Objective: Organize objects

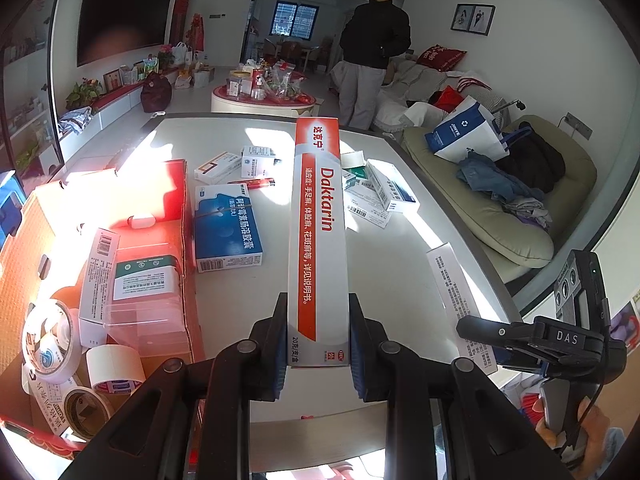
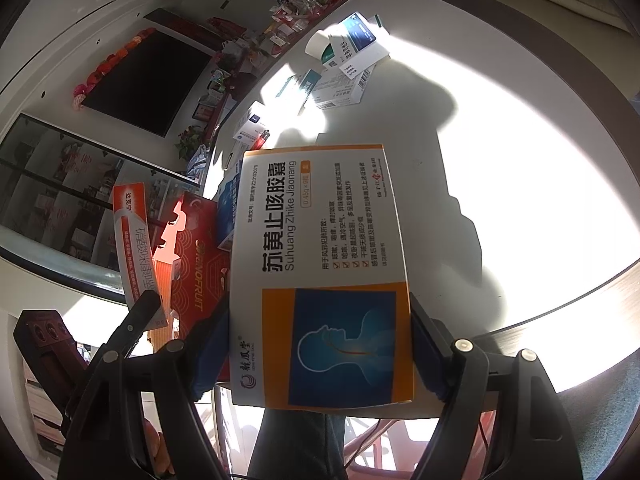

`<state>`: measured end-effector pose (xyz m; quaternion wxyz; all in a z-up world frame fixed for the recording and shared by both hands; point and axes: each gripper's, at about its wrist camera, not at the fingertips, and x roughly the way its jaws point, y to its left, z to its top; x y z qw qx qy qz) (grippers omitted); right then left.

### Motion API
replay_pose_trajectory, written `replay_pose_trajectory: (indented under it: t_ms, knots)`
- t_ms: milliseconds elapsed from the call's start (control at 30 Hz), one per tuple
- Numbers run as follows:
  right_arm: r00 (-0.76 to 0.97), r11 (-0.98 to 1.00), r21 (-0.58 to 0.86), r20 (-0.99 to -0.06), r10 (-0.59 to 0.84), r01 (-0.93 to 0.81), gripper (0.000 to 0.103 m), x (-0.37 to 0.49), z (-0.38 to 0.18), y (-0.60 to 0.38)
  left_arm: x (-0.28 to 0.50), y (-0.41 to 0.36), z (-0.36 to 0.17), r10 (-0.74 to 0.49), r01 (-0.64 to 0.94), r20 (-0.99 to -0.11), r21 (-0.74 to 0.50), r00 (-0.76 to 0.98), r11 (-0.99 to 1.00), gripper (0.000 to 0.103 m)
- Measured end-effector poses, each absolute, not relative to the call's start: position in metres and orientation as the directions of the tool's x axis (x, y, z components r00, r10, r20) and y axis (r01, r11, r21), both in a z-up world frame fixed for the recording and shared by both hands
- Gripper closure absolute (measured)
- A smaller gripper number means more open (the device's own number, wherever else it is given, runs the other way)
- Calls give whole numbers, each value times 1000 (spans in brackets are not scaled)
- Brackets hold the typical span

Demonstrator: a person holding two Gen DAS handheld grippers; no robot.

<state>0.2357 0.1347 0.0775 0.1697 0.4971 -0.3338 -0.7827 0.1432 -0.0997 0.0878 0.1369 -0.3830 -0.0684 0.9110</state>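
Open red cardboard box [image 1: 120, 216] sits at the left edge of the white table [image 1: 392, 280], tape rolls [image 1: 114, 368] inside at its near end. Blue medicine carton [image 1: 226, 228] lies just right of it. Loose white cartons [image 1: 376, 192] cluster toward the far right edge.

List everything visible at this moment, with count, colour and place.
Daktarin box: 1, white and red, clamped in left hand-held gripper above the table.
Suhuang Zhike box: 1, white, orange and blue, clamped in right hand-held gripper.
Blue medicine box: 1, blue and white, flat on table beside the carton.
Red carton: 1, red, table's left side, holding boxes.
Tape rolls: at least 3, white and clear, near left corner.
Small medicine boxes: several, mostly white, far table area.
Lighter: 1, red, mid table.
Bystander: 1, dark jacket, standing behind table.
Left hand-held gripper: shut on Daktarin box.
Right hand-held gripper: shut on Suhuang Zhike box.
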Motion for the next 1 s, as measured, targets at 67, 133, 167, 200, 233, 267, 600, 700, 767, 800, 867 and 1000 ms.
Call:
replay_pose_trajectory:
  t_ms: [67, 133, 167, 200, 233, 267, 600, 700, 767, 800, 867, 1000]
  knots:
    - [-446, -719, 692, -665, -599, -66, 25, 236, 77, 133, 143, -101, 87, 300, -194, -679, -230, -670, -954, 77]
    - [-443, -720, 691, -666, -600, -64, 25, 237, 77, 131, 143, -102, 87, 298, -192, -679, -230, -670, -954, 77]
    - [-442, -720, 692, -666, -601, -64, 25, 238, 78, 131, 143, -103, 87, 298, -191, -680, -230, -670, -954, 77]
    - [-441, -719, 692, -666, -602, -64, 25, 238, 78, 130, 143, -103, 87, 298, -190, -680, -231, -670, -954, 77]
    - [-441, -719, 692, -666, -602, -64, 25, 238, 78, 130, 143, -103, 86, 297, -189, -680, -231, -670, -955, 77]
    - [-441, -720, 691, -667, -601, -64, 25, 238, 78, 130, 143, -104, 86, 296, -189, -680, -230, -671, -955, 77]
    - [-434, -716, 695, -663, -609, -57, 25, 237, 80, 124, 143, -119, 89, 301, -162, -668, -263, -681, -951, 77]
    - [-420, -705, 709, -638, -645, 8, 25, 231, 93, 99, 144, -148, 94, 249, -98, -667, -256, -702, -962, 77]
    - [-400, -692, 717, -612, -682, 83, 25, 225, 106, 71, 146, -173, 95, 197, -38, -674, -243, -712, -969, 77]
    - [-384, -681, 723, -599, -703, 119, 25, 222, 112, 55, 148, -184, 95, 168, -8, -677, -233, -716, -972, 77]
    - [-338, -653, 732, -575, -745, 193, 25, 216, 123, 17, 152, -208, 94, 111, 53, -682, -215, -722, -975, 77]
    - [-250, -603, 737, -549, -798, 307, 25, 212, 139, -53, 165, -247, 89, 34, 156, -689, -211, -724, -965, 77]
